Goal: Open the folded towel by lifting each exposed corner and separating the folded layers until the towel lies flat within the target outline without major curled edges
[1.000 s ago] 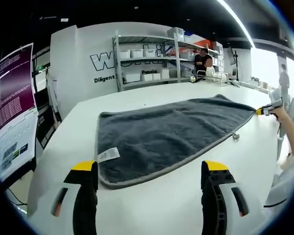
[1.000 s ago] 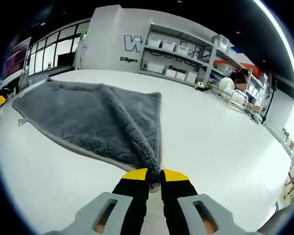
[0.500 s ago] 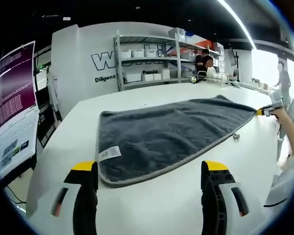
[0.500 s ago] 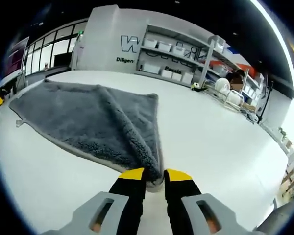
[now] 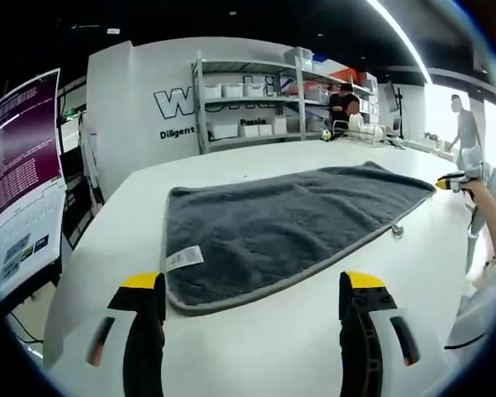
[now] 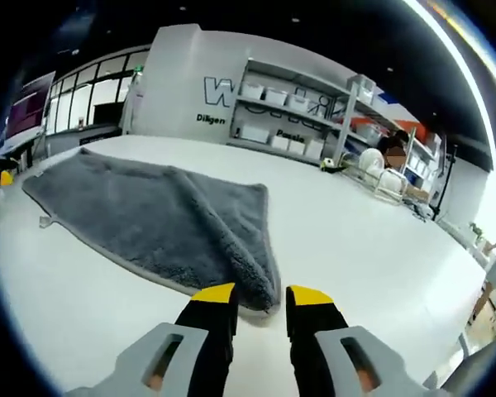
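Since half a second ago the right gripper point(image 6: 260, 298) has let go of the grey fluffy towel point(image 5: 281, 227): its yellow-tipped black fingers point(image 6: 212, 308), then closed on the towel's near corner, now stand slightly apart with that corner lying on the white counter point(image 5: 256, 347) just ahead of them, still humped into a soft ridge running back along the cloth. In the left gripper view little has changed: the left gripper point(image 5: 256, 294) hovers over the counter with its fingers point(image 5: 142, 285) spread wide and empty, just short of the towel's near hemmed edge, where a small white label point(image 5: 183, 260) lies at the corner. The towel lies spread on the counter, mostly flat, its far corner reaching toward the right gripper, seen at the right edge of that view on the end of a person's forearm point(image 5: 489, 219). Behind the counter a metal shelving rack point(image 5: 248, 99) carries white storage bins point(image 5: 231, 90), whose contents cannot be made out. A purple screen point(image 5: 21, 178) stands at the left.
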The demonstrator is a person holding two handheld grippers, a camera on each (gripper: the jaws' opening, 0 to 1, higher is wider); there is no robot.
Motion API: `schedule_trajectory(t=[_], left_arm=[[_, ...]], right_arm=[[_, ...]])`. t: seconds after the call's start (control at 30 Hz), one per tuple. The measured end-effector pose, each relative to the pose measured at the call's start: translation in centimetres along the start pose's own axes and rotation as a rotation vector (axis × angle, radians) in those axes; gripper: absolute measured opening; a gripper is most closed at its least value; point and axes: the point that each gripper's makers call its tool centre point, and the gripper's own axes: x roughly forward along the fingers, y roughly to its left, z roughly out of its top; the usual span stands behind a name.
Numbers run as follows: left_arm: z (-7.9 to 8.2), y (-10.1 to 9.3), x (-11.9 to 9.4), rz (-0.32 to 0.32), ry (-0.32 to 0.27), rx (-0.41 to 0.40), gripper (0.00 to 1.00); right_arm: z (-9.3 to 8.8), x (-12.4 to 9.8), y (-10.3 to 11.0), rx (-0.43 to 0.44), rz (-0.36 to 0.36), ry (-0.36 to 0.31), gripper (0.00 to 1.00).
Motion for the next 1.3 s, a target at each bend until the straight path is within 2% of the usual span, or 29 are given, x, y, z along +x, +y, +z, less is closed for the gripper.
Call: schedule_trajectory(t=[0.3, 0.47, 0.63, 0.97, 1.1, 1.3], left_arm=[[0.1, -0.1, -0.1, -0.001, -0.001, 0.004, 0.85], [0.0, -0.2, -0.1, 0.000, 0.001, 0.004, 0.85], [0.1, -0.2, -0.2, -0.002, 0.002, 0.007, 0.86], [0.1, -0.5, -0.2, -0.007, 0.004, 0.008, 0.87], [0.0, -0.5, -0.2, -0.007, 0.007, 0.010, 0.87], [0.1, -0.6, -0.1, -0.011, 0.008, 0.011, 0.87]], right_arm=[[3.2, -0.8, 5.2, -0.026, 0.206, -0.069, 0.34], [3.7, -1.1, 7.4, -0.071, 0.268, -0.070, 0.39], [3.7, -1.4, 9.4, -0.054, 0.352, -0.052, 0.55], [4.0, -1.8, 11.3, -0.004, 0.452, -0.059, 0.70], [4.1, -1.9, 11.7, 0.001, 0.469, -0.056, 0.79], [4.0, -2.0, 12.3, 0.012, 0.496, -0.049, 0.86]])
